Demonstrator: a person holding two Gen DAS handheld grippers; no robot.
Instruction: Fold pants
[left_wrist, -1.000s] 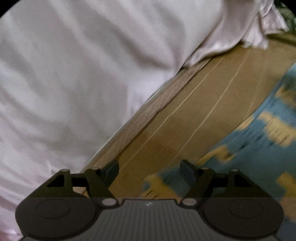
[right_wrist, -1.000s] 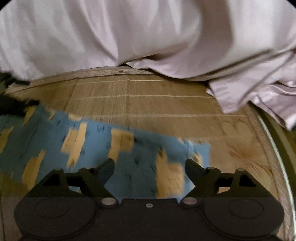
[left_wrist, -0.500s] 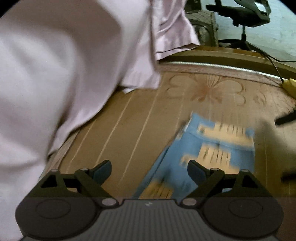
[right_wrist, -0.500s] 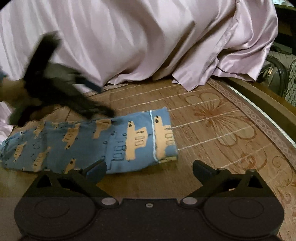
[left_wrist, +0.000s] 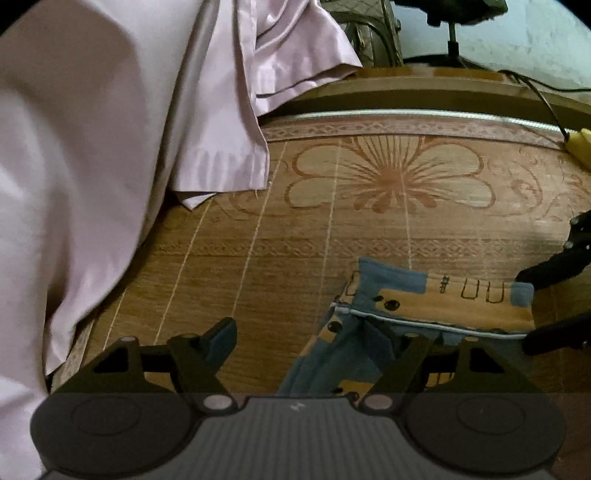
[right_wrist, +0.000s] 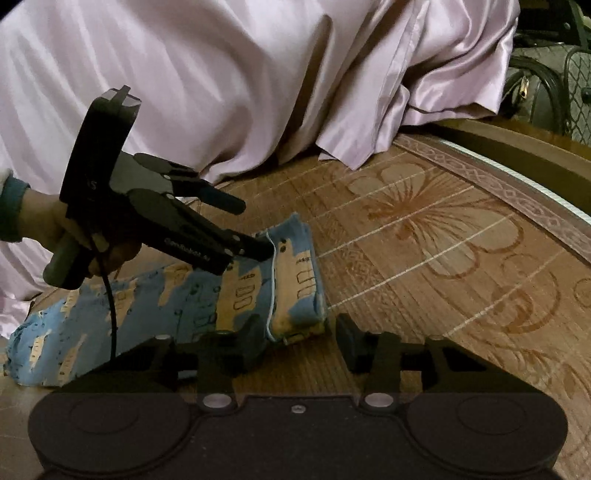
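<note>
Pants (right_wrist: 177, 295): we see them lower left, on the bamboo mat (right_wrist: 424, 236).
Left gripper (right_wrist: 243, 229): our fingers spread at the waistband.
Right gripper (right_wrist: 301, 339): parted, empty.

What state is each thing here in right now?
pants: folded lengthwise, lying flat on the mat.
left gripper: open, one finger at the waistband end.
right gripper: open, holding nothing, just short of the waistband.
pink sheet: crumpled, draped over the mat's edge.
mat: spread flat.

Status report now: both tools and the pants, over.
Left tool open, at waistband. Right tool open, at near corner. Pants flat on mat. Pink sheet behind, clear.
</note>
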